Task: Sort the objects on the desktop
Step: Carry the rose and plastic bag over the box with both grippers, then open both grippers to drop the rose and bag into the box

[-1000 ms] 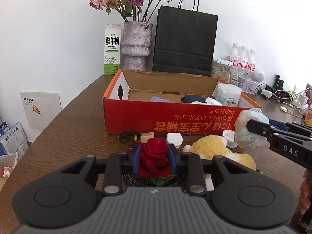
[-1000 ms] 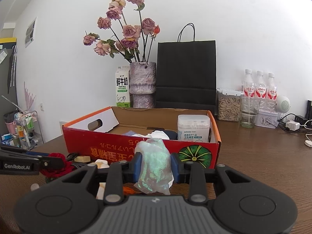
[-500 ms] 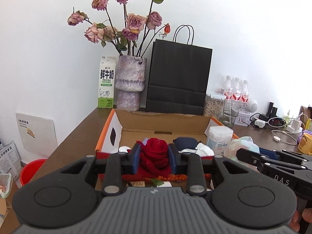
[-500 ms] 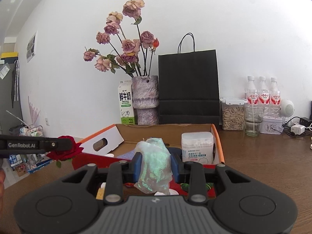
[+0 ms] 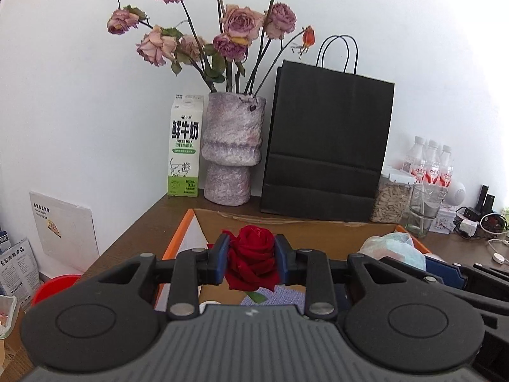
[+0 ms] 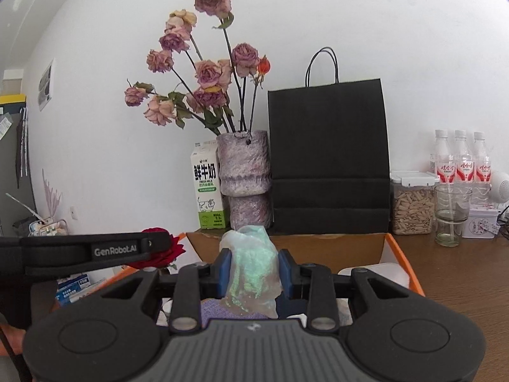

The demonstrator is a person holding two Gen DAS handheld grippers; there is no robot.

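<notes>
While our left gripper (image 5: 251, 262) pinches the red rose (image 5: 253, 262), the cardboard box (image 5: 318, 227) lies open directly below and beyond it. On the right view, our right gripper (image 6: 254, 270) clamps the crumpled plastic bag (image 6: 253, 270) over that box too, left gripper alongside.

- milk carton (image 5: 185, 149): "鲜牛奶", "FRESH MILK", "3.3"
- left tool (image 6: 160, 246) side arm: "GenRobot.AI"
- magazine (image 5: 17, 272) at the left edge: "全价宠物食品"
</notes>
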